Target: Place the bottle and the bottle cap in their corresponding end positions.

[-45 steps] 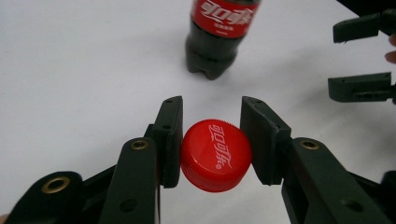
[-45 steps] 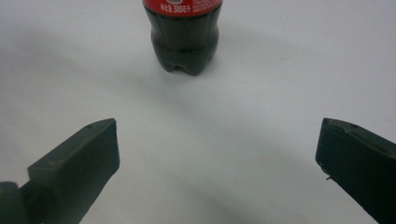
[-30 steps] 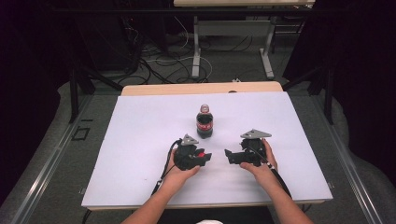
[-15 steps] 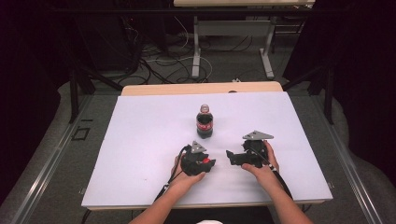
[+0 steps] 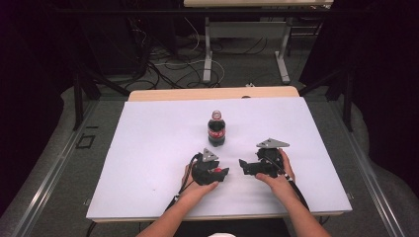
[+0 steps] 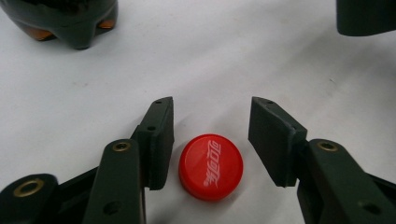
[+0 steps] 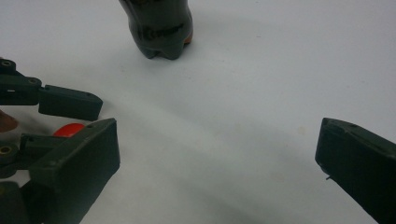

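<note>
A cola bottle (image 5: pixel 216 129) stands upright and uncapped near the middle of the white table (image 5: pixel 148 148). Its red cap (image 6: pixel 211 165) lies flat on the table between the jaws of my left gripper (image 6: pixel 211 116). Those jaws have just been opening, and the pads stand clear of the cap on both sides. From above, the left gripper (image 5: pixel 223 173) sits just in front of the bottle, with the cap (image 5: pixel 217 171) at its tips. My right gripper (image 7: pixel 217 140) is open wide with nothing in it. The right gripper (image 5: pixel 243 165) faces the left one a short way to its right.
The bottle's dark base (image 6: pixel 65 18) is just beyond and left of the left jaws. White table surface spreads on all sides of the hands. A wooden strip (image 5: pixel 212 94) runs along the far edge, with table legs and cables on the floor behind.
The left gripper's jaws have parted and the red cap now lies free on the table between them. That hand drifted slightly nearer the front edge. The right hand has kept still.
</note>
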`<state>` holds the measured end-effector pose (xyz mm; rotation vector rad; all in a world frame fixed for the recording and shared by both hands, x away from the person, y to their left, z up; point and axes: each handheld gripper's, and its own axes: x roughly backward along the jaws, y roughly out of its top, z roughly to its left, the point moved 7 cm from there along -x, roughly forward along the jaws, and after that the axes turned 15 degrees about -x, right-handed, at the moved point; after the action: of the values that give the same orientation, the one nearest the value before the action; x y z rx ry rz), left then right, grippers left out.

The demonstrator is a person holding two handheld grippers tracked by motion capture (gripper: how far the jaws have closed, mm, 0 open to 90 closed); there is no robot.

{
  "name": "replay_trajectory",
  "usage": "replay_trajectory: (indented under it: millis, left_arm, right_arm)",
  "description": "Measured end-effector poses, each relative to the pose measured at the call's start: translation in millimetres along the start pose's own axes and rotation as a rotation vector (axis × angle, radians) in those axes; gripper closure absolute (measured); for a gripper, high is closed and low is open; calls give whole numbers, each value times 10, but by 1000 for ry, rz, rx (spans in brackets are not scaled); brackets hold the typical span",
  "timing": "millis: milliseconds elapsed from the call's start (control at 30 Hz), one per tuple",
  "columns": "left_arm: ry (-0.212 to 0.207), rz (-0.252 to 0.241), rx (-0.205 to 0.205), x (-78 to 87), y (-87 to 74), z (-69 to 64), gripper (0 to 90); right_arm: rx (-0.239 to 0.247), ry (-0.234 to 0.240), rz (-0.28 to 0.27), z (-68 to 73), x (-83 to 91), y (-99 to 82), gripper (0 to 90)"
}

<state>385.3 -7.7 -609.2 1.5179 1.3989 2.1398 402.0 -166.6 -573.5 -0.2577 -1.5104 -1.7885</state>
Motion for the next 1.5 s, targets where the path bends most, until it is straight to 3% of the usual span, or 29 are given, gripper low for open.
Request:
replay_trajectory:
  millis: [67, 133, 300, 467, 533, 633, 700, 800, 933, 1100, 1233, 1267, 1500]
  left_arm:
    - [-5, -3, 14, 26, 23, 16, 480]
    - [8, -1, -3, 51, 58, 48, 444]
    - [-30, 16, -7, 167, 126, 109, 335]
    - [9, -3, -13, 381, 136, 299, 280]
    - [3, -12, 17, 495, 112, 380, 277]
    - [-3, -61, 26, 650, 76, 510, 270]
    - [21, -71, 15, 756, 35, 604, 268]
    - [95, -61, 5, 918, -62, 764, 255]
    - [160, -64, 29, 1074, -177, 921, 204]
    - [182, -61, 50, 1195, -345, 1043, 153]
    - [199, -71, 93, 1250, -469, 1117, 58]
    - [184, -60, 111, 1276, -505, 1121, 51]
    - [236, -89, 155, 1390, -658, 1271, 4]
  right_arm:
    - [1, 5, 1, 12, 1, -1, 0]
    - [-3, 6, 3, 19, 2, -2, 0]
    - [4, 2, -1, 16, 9, 11, 0]
    - [-2, 0, -11, -7, 33, 36, 0]
    - [-7, 3, -8, -15, 46, 38, 0]
    - [-15, 9, -13, -21, 60, 50, 0]
    - [-18, 1, -16, -44, 67, 61, 0]
    - [-28, -5, -22, -69, 86, 77, 0]
    - [-40, -9, -24, -107, 105, 93, 0]
    - [-38, -18, -30, -159, 122, 102, 0]
    - [-42, -20, -30, -188, 132, 105, 0]
    - [-38, -21, -28, -196, 137, 100, 0]
    - [-49, -34, -25, -303, 208, 73, 0]
